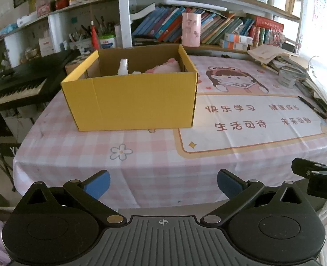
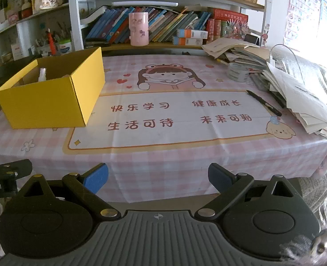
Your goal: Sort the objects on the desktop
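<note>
Both tools hang back off the near edge of the table, empty. The left gripper (image 1: 163, 185) has its blue pads spread wide with nothing between them, and the right gripper (image 2: 157, 179) is just as slack — released, holding nothing.

The yellow cardboard box (image 1: 130, 102) sits at about 11 o'clock from the left gripper and already holds part of the job: a clear spray bottle (image 1: 122, 67) stands upright inside, with a pink plush toy (image 1: 163, 67) lying beside it toward the box's right wall. What else lies lower in the box is hidden by its front wall.

On the pink checked tablecloth (image 2: 163, 155), the middle is bare. A black pen (image 2: 264, 103) lies loose at about 1 o'clock from the right gripper, close to the heap of papers (image 2: 296, 84), and a roll of tape (image 2: 237, 72) sits farther back beside that heap.

My reading: the sorting is well along — the pen looks like the clearest item left, perhaps the tape too, and the right gripper is the nearer one for either.
</note>
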A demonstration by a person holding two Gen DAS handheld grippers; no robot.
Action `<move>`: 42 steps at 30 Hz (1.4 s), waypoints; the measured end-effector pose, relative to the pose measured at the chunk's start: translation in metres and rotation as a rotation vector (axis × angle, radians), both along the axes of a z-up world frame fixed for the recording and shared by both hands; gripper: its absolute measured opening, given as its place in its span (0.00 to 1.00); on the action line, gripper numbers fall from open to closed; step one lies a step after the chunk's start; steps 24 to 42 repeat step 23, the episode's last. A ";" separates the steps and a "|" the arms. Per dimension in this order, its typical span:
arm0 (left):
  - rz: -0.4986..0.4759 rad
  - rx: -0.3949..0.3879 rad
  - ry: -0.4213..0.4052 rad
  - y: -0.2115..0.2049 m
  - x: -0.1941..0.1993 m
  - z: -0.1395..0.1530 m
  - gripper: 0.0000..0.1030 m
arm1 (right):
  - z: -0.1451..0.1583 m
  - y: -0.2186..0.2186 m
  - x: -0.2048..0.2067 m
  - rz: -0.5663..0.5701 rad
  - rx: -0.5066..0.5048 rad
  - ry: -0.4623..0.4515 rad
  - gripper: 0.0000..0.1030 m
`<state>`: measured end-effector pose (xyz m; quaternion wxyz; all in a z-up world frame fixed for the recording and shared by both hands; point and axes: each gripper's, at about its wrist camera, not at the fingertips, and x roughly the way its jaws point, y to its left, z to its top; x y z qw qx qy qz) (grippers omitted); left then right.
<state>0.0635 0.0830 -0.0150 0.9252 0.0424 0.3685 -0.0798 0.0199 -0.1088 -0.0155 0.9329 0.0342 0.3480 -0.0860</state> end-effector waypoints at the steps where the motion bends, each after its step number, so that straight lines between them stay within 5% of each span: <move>1: -0.001 0.000 0.001 0.000 0.000 0.000 1.00 | -0.001 0.001 0.000 0.002 -0.001 0.000 0.94; 42: 0.002 0.007 0.004 -0.002 -0.002 0.001 1.00 | -0.005 0.004 0.000 0.007 0.003 0.005 0.94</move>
